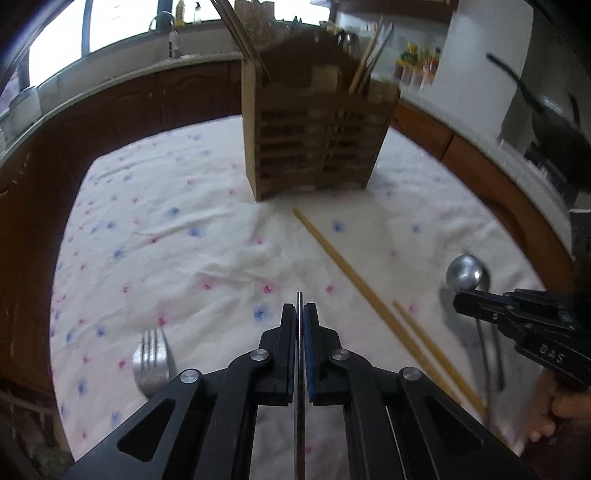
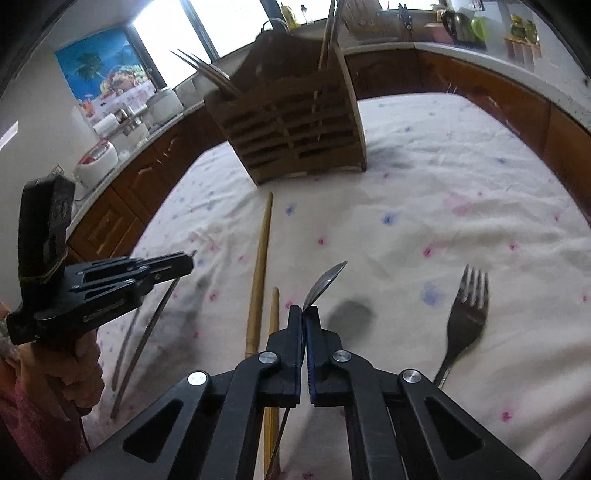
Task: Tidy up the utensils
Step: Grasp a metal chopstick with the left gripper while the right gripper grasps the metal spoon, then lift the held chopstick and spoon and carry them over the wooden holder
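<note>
Roughly halfway: the wooden utensil holder [image 1: 317, 133] already has some pieces, left gripper [image 1: 300, 314] clamps a thin metal utensil [image 1: 299, 369], right gripper [image 2: 303, 317] clamps a spoon [image 2: 325, 282], while wooden chopsticks [image 1: 369, 291] and a fork [image 2: 467, 314] wait on the tablecloth [image 1: 166, 240].

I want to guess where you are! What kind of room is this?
Most likely a home kitchen. A counter with wooden cabinets runs around the room, a rice cooker stands on it, and a tap sits by the window. A wooden utensil holder stands on the flowered tablecloth.
</note>
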A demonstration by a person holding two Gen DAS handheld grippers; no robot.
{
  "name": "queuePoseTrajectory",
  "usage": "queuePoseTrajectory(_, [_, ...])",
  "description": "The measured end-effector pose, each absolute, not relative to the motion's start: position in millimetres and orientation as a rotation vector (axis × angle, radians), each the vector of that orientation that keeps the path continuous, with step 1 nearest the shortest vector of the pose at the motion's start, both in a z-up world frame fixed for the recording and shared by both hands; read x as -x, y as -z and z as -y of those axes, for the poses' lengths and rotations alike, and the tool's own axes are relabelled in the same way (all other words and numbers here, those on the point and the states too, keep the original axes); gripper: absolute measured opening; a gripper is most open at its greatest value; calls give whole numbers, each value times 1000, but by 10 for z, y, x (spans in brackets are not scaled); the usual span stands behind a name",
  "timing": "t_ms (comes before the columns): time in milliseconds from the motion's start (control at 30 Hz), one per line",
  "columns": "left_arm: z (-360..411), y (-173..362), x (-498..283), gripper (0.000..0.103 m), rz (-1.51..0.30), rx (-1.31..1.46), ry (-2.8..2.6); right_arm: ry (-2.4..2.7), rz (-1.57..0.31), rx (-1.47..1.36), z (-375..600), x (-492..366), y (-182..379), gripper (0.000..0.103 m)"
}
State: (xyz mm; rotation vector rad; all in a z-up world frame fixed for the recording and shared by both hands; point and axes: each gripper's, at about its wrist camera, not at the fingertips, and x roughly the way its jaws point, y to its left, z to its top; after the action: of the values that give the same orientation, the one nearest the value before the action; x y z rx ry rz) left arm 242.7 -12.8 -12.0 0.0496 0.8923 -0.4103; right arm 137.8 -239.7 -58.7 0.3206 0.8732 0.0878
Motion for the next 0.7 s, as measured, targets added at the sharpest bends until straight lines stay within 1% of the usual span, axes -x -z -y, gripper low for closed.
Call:
queuePoseTrajectory(367, [-151,-474,-1901,3,-728,38,436,-100,-717,-308,2430,-1266,43,2])
queuePoseTrajectory(700, [-416,-688,-1590,3,-616,118,449,-99,-606,-286,2410,-1178,-297,2])
